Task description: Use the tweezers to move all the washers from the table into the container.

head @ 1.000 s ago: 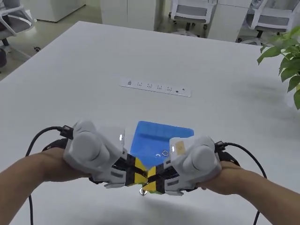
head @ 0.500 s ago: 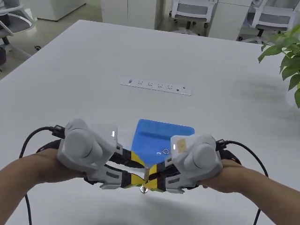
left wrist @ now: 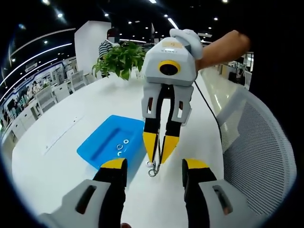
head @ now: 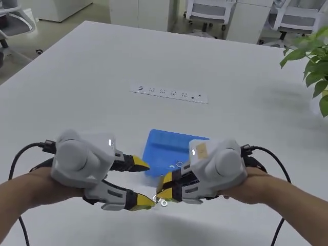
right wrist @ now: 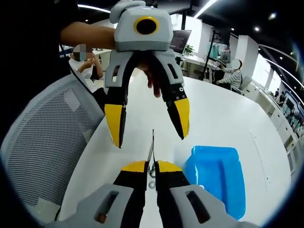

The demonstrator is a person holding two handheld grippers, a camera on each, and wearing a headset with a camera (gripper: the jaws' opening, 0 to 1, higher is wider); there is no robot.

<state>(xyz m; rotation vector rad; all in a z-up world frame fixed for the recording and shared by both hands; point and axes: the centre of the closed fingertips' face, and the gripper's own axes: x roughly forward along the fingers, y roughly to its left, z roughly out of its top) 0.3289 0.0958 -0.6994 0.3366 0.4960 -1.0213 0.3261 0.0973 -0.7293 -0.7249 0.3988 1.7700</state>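
Note:
My right gripper [head: 165, 190] is shut on thin metal tweezers [right wrist: 151, 145], whose tips point down at the table. A small washer [head: 163, 203] lies on the white table at those tips, also visible in the left gripper view as the washer [left wrist: 152, 172]. My left gripper [head: 138, 183] faces the right one with its jaws spread wide and nothing between them. The blue container [head: 166, 148] lies just beyond both grippers and holds a few washers [left wrist: 121, 145]. In the left gripper view the right gripper [left wrist: 159, 156] hangs straight ahead, next to the container [left wrist: 102, 142].
A white power strip [head: 169, 95] lies farther back at the middle of the table. A green plant [head: 310, 56] stands at the right edge. Office chairs [head: 207, 13] line the far side. A mesh chair [left wrist: 266, 156] is close behind the near table edge.
My left gripper has opened its jaws and drawn back to the left, away from the right gripper. The right gripper keeps the tweezers and has barely moved.

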